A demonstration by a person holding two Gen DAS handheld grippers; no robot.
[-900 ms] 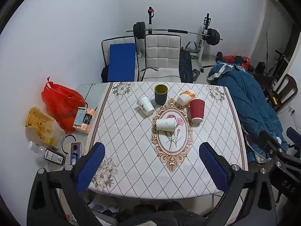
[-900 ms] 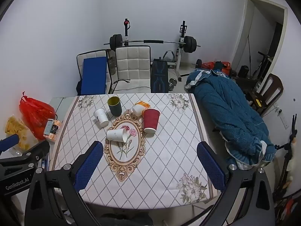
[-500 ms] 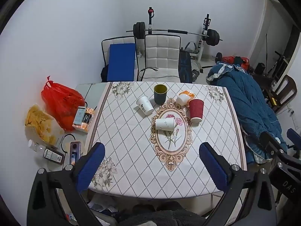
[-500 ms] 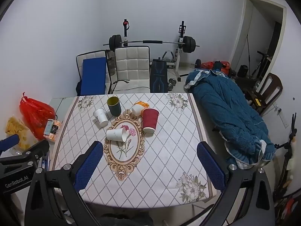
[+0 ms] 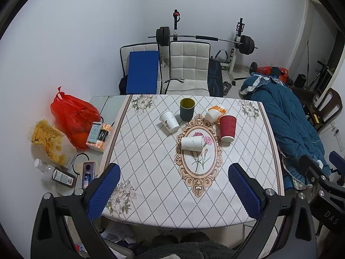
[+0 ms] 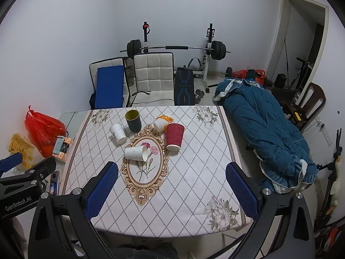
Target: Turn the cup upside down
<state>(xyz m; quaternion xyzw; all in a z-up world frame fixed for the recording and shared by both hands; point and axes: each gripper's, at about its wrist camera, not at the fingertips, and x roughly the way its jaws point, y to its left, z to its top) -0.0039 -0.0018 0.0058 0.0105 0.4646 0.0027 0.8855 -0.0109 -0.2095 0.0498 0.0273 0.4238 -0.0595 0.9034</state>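
Several cups sit on the patterned tablecloth [image 5: 151, 172]. A dark green cup [image 5: 187, 109] [image 6: 133, 120] stands upright, mouth up. A red ribbed cup [image 5: 227, 128] [image 6: 174, 136] stands with its wide end up. A white cup [image 5: 192, 143] [image 6: 135, 152] lies on its side on the oval motif. Another white cup [image 5: 169, 121] [image 6: 118, 133] lies tilted at the left. An orange-and-white cup [image 5: 214, 113] [image 6: 162, 122] lies at the back. My left gripper [image 5: 174, 191] and right gripper [image 6: 172, 190] are both open and empty, high above the table's near edge.
A red bag [image 5: 72, 116], snack packs [image 5: 48, 142], boxes and bottles lie left of the table. Two chairs [image 5: 187, 69] and a barbell rack stand behind. A blue quilt [image 6: 263, 133] lies to the right. The other gripper shows at each view's edge [image 6: 23, 185].
Both views have shifted slightly; the table and cups sit a little higher in frame. No cup has moved. Both grippers stay open.
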